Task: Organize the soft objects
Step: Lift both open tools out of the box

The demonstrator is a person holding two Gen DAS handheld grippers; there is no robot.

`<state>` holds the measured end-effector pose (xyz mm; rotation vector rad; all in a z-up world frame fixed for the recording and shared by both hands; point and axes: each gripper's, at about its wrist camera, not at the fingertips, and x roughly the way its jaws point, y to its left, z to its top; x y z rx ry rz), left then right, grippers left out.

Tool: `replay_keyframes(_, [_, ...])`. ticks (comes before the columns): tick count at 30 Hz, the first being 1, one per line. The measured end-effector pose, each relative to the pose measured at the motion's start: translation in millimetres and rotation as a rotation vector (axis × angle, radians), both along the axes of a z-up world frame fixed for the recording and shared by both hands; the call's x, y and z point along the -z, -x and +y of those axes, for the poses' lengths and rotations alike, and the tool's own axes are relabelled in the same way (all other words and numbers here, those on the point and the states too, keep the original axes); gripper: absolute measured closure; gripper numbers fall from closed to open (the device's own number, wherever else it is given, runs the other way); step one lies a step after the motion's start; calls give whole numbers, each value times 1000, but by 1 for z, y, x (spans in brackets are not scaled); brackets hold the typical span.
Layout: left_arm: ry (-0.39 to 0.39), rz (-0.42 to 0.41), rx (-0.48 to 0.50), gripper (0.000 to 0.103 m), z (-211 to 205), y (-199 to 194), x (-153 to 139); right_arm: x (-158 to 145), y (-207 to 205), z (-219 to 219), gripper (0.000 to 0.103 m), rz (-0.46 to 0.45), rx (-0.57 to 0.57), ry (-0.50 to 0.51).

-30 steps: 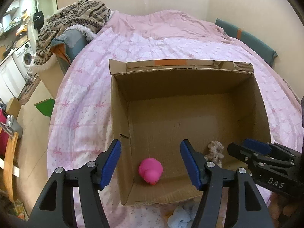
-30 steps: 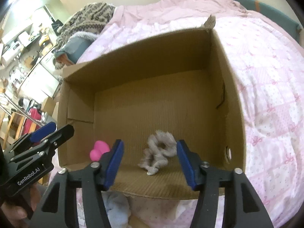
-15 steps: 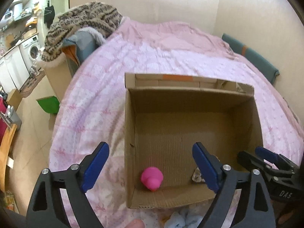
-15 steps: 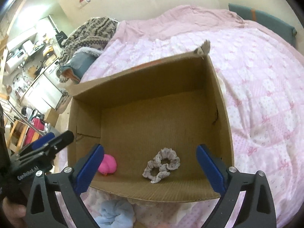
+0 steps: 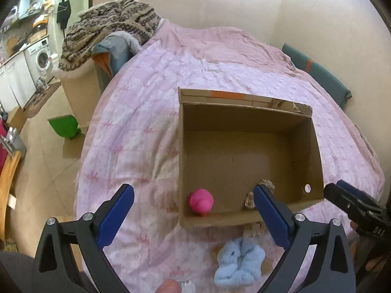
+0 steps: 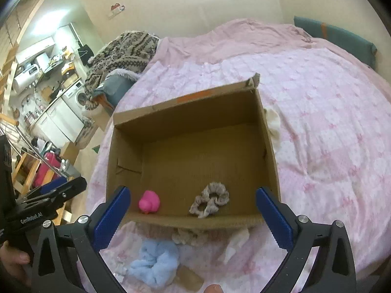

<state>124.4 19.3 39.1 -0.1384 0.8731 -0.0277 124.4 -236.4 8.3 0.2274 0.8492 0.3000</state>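
The fluffy blue scrunchie (image 6: pixel 153 265) lies on the pink bed cover (image 6: pixel 317 122) just outside the near wall of the cardboard box (image 6: pixel 266 146), not yet in with the pink toy (image 6: pixel 149 202) and grey scrunchie (image 6: pixel 210 199). From the box it sits below and toward the left gripper (image 5: pixel 193 219), though the right gripper (image 6: pixel 191 219) hangs about as near, I'd judge. Both pairs of fingers are spread wide, holding nothing. The scrunchie shows no clear long axis.
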Motion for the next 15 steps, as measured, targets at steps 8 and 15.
replay_keyframes(8, [29, 25, -10, 5, 11, 22, -1, -1, 26, 8, 0, 2, -18, 36])
replay_keyframes(15, [-17, 52, -23, 5, 12, 38, 8, 9, 36, 10, 0, 51, -9, 44])
